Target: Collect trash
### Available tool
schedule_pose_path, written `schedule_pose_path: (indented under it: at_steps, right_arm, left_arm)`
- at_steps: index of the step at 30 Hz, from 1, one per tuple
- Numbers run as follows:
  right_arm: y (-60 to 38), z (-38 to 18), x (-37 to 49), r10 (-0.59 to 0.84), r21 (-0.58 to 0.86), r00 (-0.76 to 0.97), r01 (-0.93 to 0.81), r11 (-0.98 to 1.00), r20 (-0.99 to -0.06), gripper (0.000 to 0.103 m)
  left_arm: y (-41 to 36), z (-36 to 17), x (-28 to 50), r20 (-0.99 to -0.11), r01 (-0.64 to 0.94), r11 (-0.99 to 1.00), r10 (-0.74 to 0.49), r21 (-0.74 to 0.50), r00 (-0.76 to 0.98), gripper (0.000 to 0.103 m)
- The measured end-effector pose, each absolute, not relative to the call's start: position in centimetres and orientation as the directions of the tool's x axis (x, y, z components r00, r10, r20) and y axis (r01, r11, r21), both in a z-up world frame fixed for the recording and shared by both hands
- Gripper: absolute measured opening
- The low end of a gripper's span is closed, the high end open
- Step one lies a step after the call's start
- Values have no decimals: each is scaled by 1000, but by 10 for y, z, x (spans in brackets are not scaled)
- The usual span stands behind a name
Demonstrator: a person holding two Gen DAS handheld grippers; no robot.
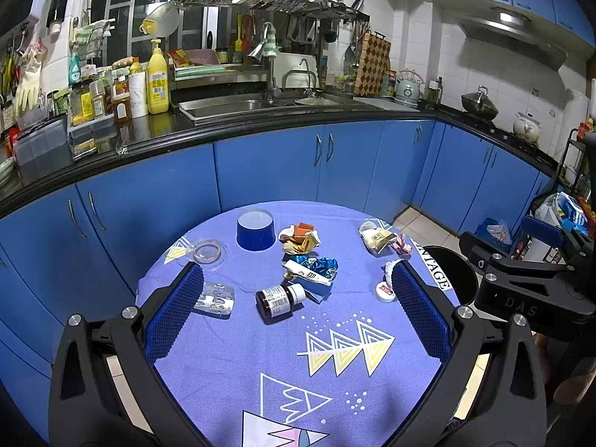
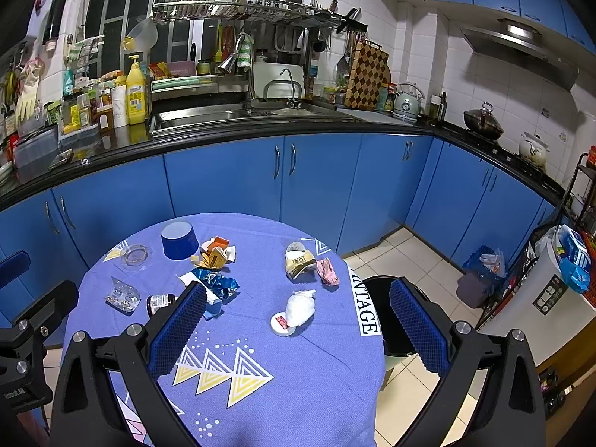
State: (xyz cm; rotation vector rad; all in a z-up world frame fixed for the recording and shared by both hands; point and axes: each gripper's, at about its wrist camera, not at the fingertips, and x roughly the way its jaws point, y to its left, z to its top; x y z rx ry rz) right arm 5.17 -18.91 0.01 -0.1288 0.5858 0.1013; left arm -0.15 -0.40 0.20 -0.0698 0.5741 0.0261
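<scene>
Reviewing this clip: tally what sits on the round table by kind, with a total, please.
Crumpled wrappers and paper: 5 (orange-white, blue foil, cream, pink, white wad)
Brown bottle: 1
Blister pack: 1
White cap: 1
Blue cup, upside down: 1
Glass dish: 1
Total: 10

This is a home kitchen: blue cabinets [image 1: 268, 171] run under a black counter [image 2: 208, 141] with a steel sink [image 1: 238, 106], a dish rack [image 2: 238, 7] of plates hangs above, and a kettle [image 1: 408, 89], pots and range hood [image 2: 521, 41] line the tiled wall.
</scene>
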Motion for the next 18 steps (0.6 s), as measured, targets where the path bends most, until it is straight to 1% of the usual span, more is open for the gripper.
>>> schedule_pose_path:
  at_steps: [18]
  right_arm:
    - [-189, 2, 50, 58, -94, 828, -132, 987, -557, 96]
  left_arm:
    - [0, 2, 0, -546, -45, 997, 2, -66, 838, 99]
